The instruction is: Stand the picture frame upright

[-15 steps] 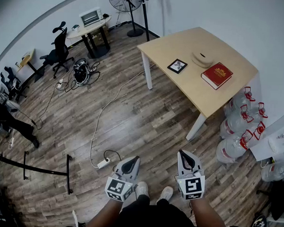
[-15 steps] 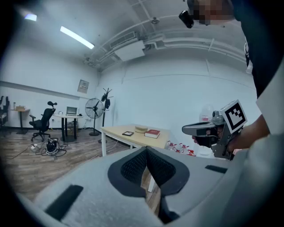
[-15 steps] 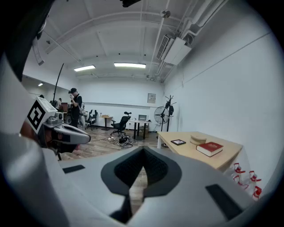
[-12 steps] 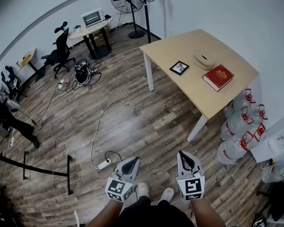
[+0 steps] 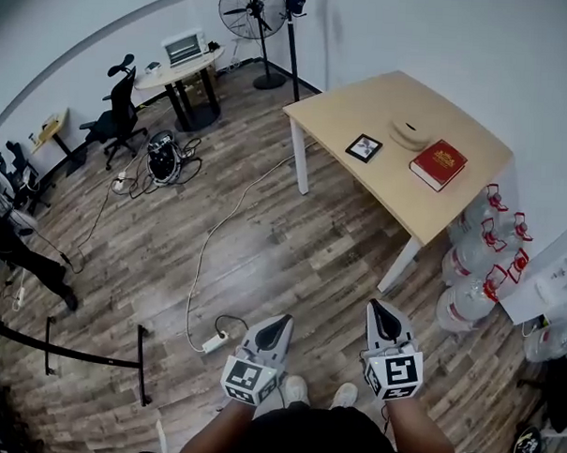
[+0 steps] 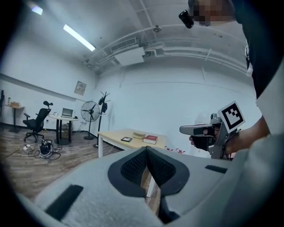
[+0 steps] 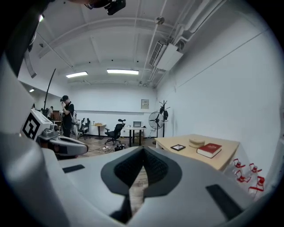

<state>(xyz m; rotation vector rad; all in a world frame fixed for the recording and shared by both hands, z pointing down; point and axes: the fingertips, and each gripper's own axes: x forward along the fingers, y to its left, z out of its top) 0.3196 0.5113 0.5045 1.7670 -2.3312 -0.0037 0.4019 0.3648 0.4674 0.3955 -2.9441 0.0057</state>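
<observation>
- A small black-edged picture frame lies flat on a pale wooden surface with white legs, in the upper right of the head view.
- Near it, to its right on the same surface, sit a round tan disc-shaped object and a red hardback book. The picture frame touches neither.
- The left gripper, grey-white with a marker cube, is at the lower middle of the head view, above the wood-plank floor. Its own view shows the jaws closed tip to tip with nothing between them.
- The right gripper is beside it, lower right of centre. Its jaws are likewise pressed together and empty.
- Both grippers are well apart from the surface. In the left gripper view the picture frame appears small, just above and left of the jaw tips; in the right gripper view it appears to the right of them.
- Clear water bottles with red-and-white handles cluster on the floor at the right edge, beside the surface's near leg.
- A white power strip lies on the floor just left of the left gripper, on a cable.
- In the upper left stand a black office chair and a round table carrying a white appliance, with a pedestal fan at the top centre.
</observation>
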